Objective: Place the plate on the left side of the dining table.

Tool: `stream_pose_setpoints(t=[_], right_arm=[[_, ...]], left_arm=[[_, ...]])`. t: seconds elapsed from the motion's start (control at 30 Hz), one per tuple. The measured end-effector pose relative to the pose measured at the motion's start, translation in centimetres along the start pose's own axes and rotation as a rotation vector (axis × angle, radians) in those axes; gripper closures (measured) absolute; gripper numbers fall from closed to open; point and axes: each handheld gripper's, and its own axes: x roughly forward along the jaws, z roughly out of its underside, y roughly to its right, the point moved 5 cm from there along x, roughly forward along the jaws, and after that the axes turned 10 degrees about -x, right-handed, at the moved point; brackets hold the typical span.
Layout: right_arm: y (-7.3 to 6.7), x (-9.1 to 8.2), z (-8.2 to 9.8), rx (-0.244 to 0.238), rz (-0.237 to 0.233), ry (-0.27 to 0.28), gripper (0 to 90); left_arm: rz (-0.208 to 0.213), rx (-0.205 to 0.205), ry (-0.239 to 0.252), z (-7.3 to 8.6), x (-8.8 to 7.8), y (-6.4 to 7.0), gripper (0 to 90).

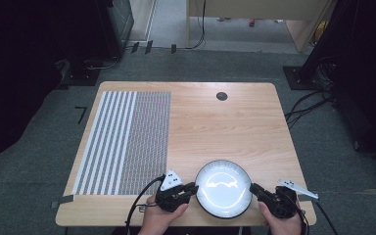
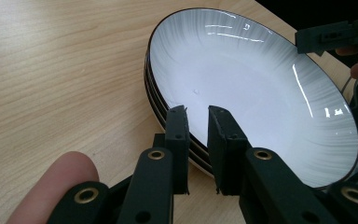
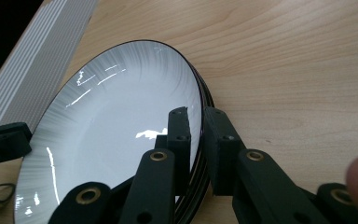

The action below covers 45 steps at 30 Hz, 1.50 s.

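Observation:
A stack of white plates with dark rims (image 1: 223, 188) sits near the table's front edge, its top plate bare and glossy (image 2: 242, 79) (image 3: 116, 121). My left gripper (image 1: 195, 187) is at the stack's left side, jaws narrow with the top plate's rim between them (image 2: 198, 116). At the right side my right gripper (image 1: 252, 187) stands the same way, jaws pinched over the rim (image 3: 196, 116). Each gripper view also catches the other gripper across the plate (image 2: 335, 35) (image 3: 4, 140). A hand holds each gripper from below.
A grey striped mat (image 1: 122, 142) covers the left part of the wooden table (image 1: 235, 122). A dark round hole (image 1: 222, 96) lies near the far edge. Cables trail off the front edge and over the floor at the right.

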Motion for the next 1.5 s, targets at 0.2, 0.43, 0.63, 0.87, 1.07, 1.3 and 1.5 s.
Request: stream_pose_setpoints(t=[0.2, 0.43, 0.63, 0.87, 1.07, 1.3, 1.5], right_arm=[[0.6, -0.3, -0.3, 0.103, -0.075, 0.017, 82.4], [0.6, -0.2, -0.2, 0.100, -0.067, 0.010, 81.5], [0.5, 0.2, -0.1, 0.098, -0.053, -0.001, 80.1], [0.1, 0.2, -0.4, 0.176, -0.121, -0.005, 78.7], [0.3, 0.7, -0.3, 0.194, -0.085, -0.025, 80.8], [0.4, 0.9, -0.8, 0.279, -0.076, 0.005, 83.4], [1.0, 1.3, -0.4, 0.346, -0.110, -0.009, 83.3]], left_arm=[[-0.009, 0.003, -0.001, 0.1, 0.1, 0.0, 80.6], [-0.010, 0.000, 0.006, 0.1, 0.2, 0.1, 80.7], [-0.011, -0.001, 0.008, 0.0, 0.2, 0.1, 80.9], [-0.024, 0.008, -0.005, 0.2, 0.4, 0.1, 80.8], [-0.027, 0.003, 0.002, 0.1, 0.5, 0.2, 79.5], [-0.022, 0.005, 0.007, 0.2, 0.6, 0.2, 74.1], [-0.014, -0.013, 0.006, 0.2, 0.8, 0.0, 67.3]])
